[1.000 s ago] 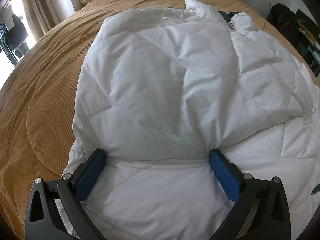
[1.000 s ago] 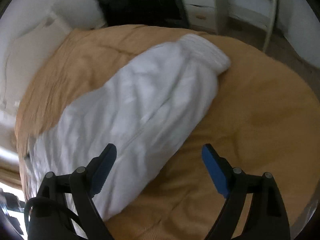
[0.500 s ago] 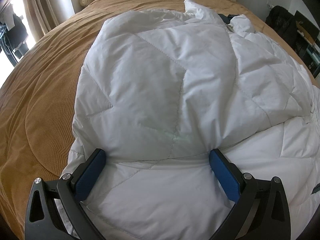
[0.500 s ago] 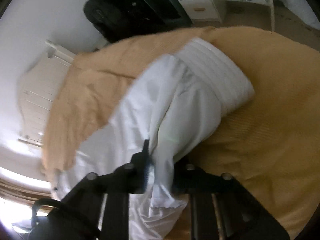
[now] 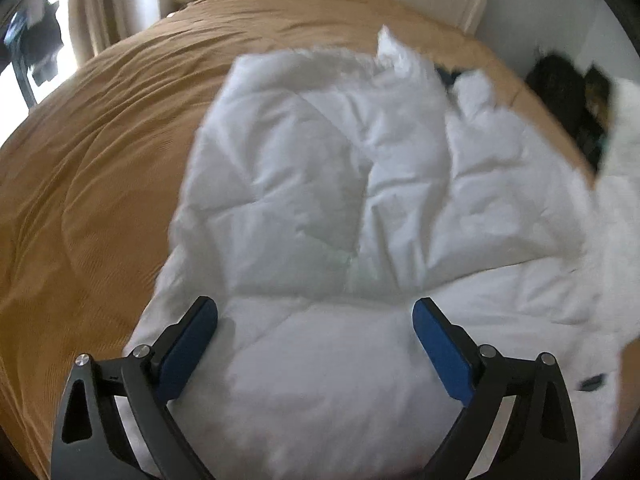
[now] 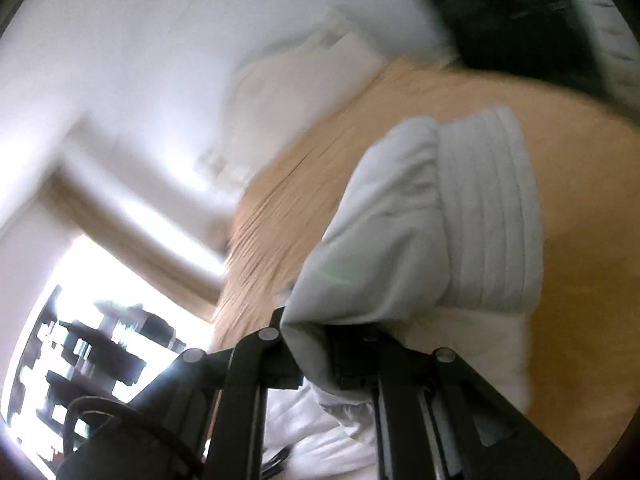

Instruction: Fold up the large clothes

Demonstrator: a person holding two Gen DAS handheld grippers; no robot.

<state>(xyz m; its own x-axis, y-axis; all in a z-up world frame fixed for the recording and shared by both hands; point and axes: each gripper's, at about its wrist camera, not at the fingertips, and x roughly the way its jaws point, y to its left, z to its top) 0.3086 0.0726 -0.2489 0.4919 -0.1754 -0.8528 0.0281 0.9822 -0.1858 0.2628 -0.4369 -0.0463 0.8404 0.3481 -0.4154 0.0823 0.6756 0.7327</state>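
A puffy white quilted jacket (image 5: 320,208) lies spread on the ribbed tan bedspread (image 5: 100,168). The left tongs (image 5: 316,320) gape wide over its padding, while the right tongs (image 6: 320,344) are clamped, seemingly on the sleeve (image 6: 400,240) near its ribbed knit cuff (image 6: 488,216), though blur obscures the pinch.

We see the white quilted jacket (image 5: 320,184) spread puffy and rumpled on the bed, stretching ahead of the left fingers (image 5: 192,340) and between them, one flap folded over its body. We see its sleeve (image 6: 404,232) rising up from the right fingers (image 6: 280,328), pinched there, its ribbed cuff (image 6: 488,216) at the far end.
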